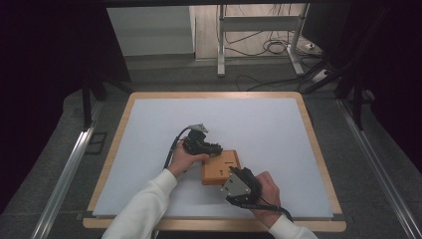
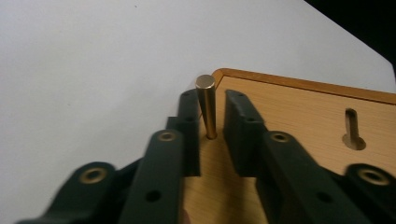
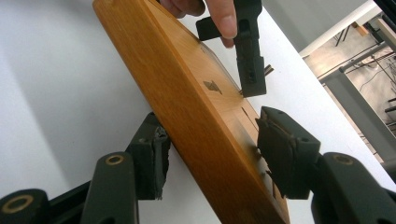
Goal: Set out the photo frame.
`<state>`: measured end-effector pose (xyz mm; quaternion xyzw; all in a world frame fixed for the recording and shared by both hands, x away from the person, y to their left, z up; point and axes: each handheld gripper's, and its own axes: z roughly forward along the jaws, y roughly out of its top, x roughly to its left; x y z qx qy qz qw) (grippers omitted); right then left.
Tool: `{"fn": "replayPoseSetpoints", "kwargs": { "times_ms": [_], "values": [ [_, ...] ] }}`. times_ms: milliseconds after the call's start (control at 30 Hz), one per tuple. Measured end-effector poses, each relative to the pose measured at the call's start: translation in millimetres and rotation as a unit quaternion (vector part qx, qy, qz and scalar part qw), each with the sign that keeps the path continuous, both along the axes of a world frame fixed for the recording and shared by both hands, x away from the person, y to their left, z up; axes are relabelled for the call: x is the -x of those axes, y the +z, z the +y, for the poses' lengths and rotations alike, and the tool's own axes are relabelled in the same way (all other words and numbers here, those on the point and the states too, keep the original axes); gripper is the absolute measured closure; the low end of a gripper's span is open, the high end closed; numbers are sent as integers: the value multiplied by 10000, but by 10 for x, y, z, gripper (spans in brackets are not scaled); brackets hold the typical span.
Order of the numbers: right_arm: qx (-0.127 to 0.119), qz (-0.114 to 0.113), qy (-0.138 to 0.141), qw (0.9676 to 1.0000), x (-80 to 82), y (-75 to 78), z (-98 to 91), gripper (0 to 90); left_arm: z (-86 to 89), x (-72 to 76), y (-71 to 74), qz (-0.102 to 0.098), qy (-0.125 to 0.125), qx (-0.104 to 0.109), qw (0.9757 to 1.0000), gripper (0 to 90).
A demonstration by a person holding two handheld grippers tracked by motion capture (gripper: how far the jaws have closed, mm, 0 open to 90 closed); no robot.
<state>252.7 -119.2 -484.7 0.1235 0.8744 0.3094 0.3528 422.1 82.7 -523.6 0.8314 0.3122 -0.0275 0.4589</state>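
Right gripper (image 3: 210, 154) straddles wooden block (image 3: 187, 107) edge, pads not pressing. Brass pin (image 2: 207, 108) stands upright in block's corner hole, between left gripper (image 2: 212, 109) pads, slightly parted, gripping nothing.

A brass-coloured pin (image 2: 206, 107) stands in an orange-brown wooden block (image 2: 299, 116) on a white tabletop (image 2: 93, 70).

We see grey carpet floor (image 1: 164, 74), dark curtains (image 1: 45, 74) left, a metal frame (image 1: 259, 22) and cables (image 1: 271, 47) far.
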Motion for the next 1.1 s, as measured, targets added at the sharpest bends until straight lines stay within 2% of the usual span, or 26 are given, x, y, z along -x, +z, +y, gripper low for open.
{"fn": "replayPoseSetpoints", "kwargs": {
  "times_ms": [233, 367, 633, 767, 833, 900, 967, 1100],
  "values": [
    [12, 50, 47, 10000, -21, 21, 6, 461, 253, 113, 125, -351, 475, -73, 9982, 507],
    [33, 81, 51, 9999, -28, 33, 4, 463, 412, 241, 120, -501, 701, -185, 9961, 430],
    [49, 126, 40, 9999, -33, 42, 0, 469, 715, 507, 108, -670, 794, -357, 9939, 367],
    [50, 192, 52, 9998, -52, 67, -8, 469, 848, 666, 65, -640, 784, -435, 9939, 345],
    [72, 210, 62, 9997, -67, 90, -10, 475, 888, 747, 22, -668, 728, -601, 9933, 340],
    [50, 211, 43, 9998, -82, 110, -5, 480, 911, 834, -15, -741, 697, -790, 9917, 336],
    [54, 261, 26, 9996, -102, 140, -6, 482, 926, 901, -31, -776, 649, -903, 9908, 334],
    [42, 361, 27, 9993, -153, 201, -6, 491, 944, 970, -19, -787, 620, -890, 9910, 330]
  ]
}}
